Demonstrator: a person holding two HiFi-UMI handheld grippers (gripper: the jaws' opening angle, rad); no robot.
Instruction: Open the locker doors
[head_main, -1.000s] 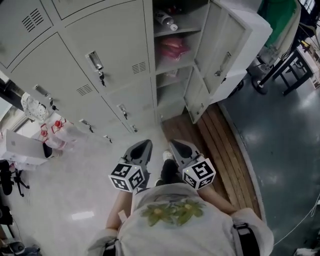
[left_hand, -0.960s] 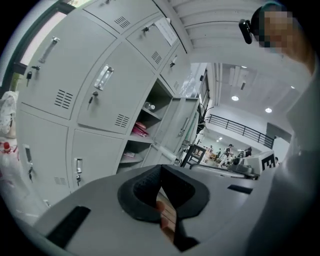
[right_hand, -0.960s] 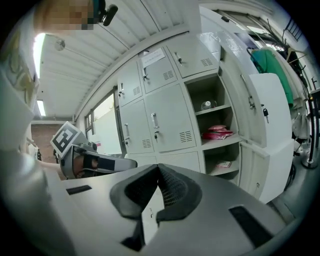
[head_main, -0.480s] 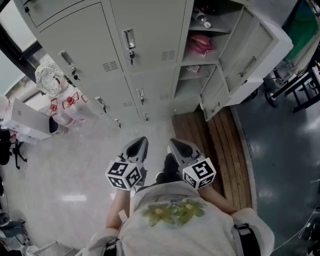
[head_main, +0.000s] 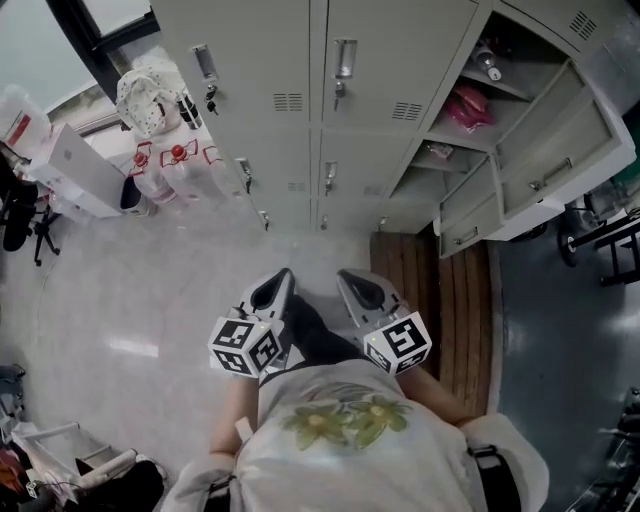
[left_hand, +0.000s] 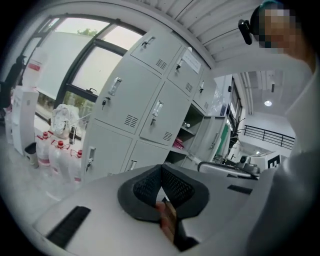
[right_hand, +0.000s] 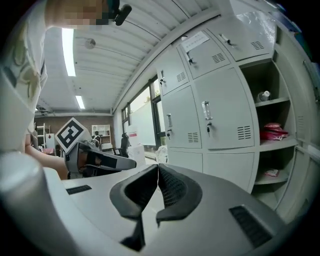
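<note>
1. A grey locker bank (head_main: 400, 60) runs along the floor's far edge. The doors (head_main: 555, 160) of its right column stand open, the rest are closed.
2. Open floor (head_main: 120, 300) lies before the lockers.
3. The left claw (head_main: 272, 293) and right claw (head_main: 360, 290) are both clenched and empty, well apart from the lockers.

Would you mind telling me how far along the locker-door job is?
Done: the right column's doors hang open. In hand: nothing; the left gripper and right gripper are shut, empty, touching no door. Remaining: the middle doors and left doors are closed.
</note>
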